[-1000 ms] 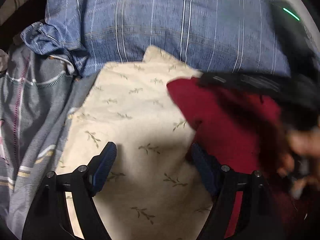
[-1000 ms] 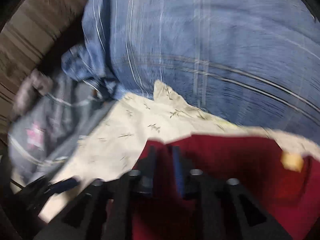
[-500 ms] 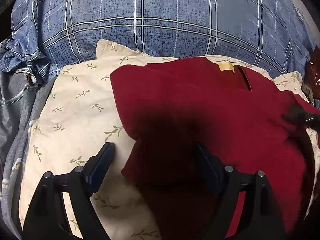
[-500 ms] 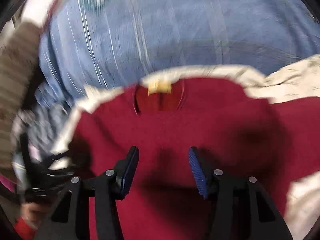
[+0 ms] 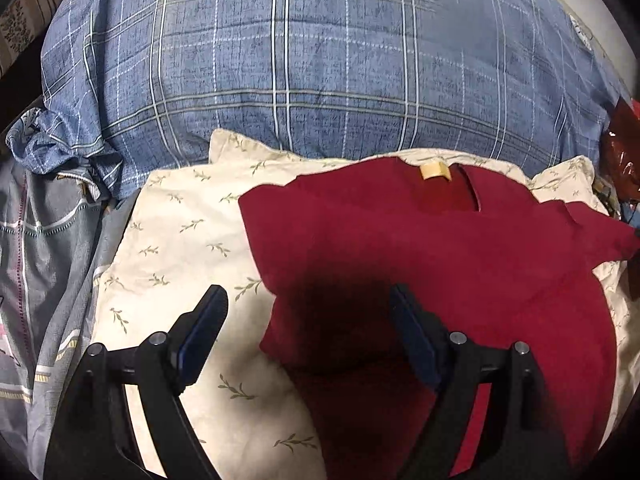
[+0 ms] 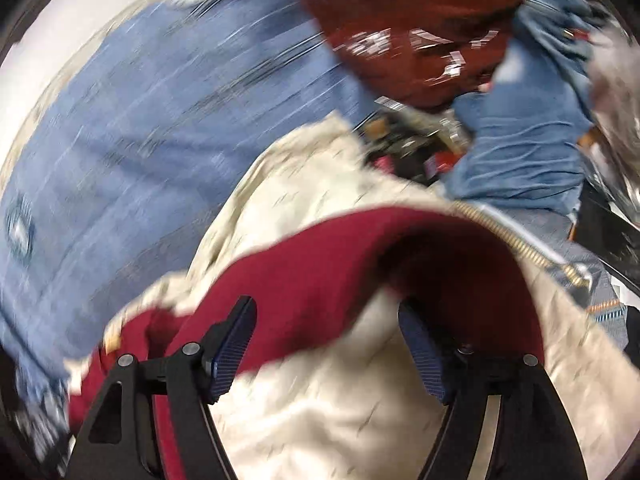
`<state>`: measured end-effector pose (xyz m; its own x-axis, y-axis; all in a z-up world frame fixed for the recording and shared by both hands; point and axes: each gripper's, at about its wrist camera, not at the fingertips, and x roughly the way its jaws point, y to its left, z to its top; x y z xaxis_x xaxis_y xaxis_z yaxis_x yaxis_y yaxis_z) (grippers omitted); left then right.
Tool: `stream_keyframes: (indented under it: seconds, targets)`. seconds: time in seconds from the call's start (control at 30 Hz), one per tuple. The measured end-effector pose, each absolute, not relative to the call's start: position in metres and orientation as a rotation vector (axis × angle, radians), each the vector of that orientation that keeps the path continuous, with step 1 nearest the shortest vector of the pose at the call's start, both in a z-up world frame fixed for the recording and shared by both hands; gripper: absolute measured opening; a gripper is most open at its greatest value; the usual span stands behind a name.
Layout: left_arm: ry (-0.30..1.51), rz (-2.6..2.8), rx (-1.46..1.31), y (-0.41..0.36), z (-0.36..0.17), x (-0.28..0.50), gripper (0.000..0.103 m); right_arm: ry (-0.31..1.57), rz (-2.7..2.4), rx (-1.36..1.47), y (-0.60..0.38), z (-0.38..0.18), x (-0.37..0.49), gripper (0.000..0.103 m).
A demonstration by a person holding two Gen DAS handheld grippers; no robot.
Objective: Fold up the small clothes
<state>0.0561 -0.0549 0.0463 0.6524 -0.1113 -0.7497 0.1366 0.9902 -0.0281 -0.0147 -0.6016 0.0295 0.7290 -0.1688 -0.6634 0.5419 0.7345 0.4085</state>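
Note:
A dark red shirt (image 5: 440, 248) lies spread on a cream leaf-print pillow (image 5: 176, 240), its collar with a yellow tag (image 5: 434, 170) at the far side. My left gripper (image 5: 308, 324) is open and empty, hovering over the shirt's left edge. In the blurred right wrist view, my right gripper (image 6: 328, 340) is open and empty over the shirt's right sleeve (image 6: 320, 272), which bends across the cream pillow (image 6: 320, 400).
A blue plaid pillow (image 5: 300, 60) lies behind the cream one. Grey patterned bedding (image 5: 44, 260) is at the left. A light blue garment (image 6: 520, 140), a dark red shiny bag (image 6: 412, 28) and clutter lie to the right.
The right gripper let go of the red shirt, opened and swung right to the sleeve. The shirt now lies spread on the cream pillow. The left gripper stayed open, drifting slightly.

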Motion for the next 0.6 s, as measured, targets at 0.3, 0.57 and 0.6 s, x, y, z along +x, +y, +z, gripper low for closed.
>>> stream_keyframes:
  seconds: [0.3, 0.57, 0.6]
  targets:
    - [0.879, -0.1, 0.019, -0.043, 0.034, 0.057, 0.083, 0.581, -0.403, 0.6, -0.62, 0.033, 0.005, 0.006]
    - [0.861, -0.096, 0.015, -0.046, 0.038, 0.058, 0.083, 0.674, -0.422, 0.517, -0.599, 0.034, 0.006, 0.017]
    - [0.856, -0.095, 0.021, -0.046, 0.038, 0.058, 0.083, 0.681, -0.41, 0.529, -0.596, 0.033, 0.003, 0.031]
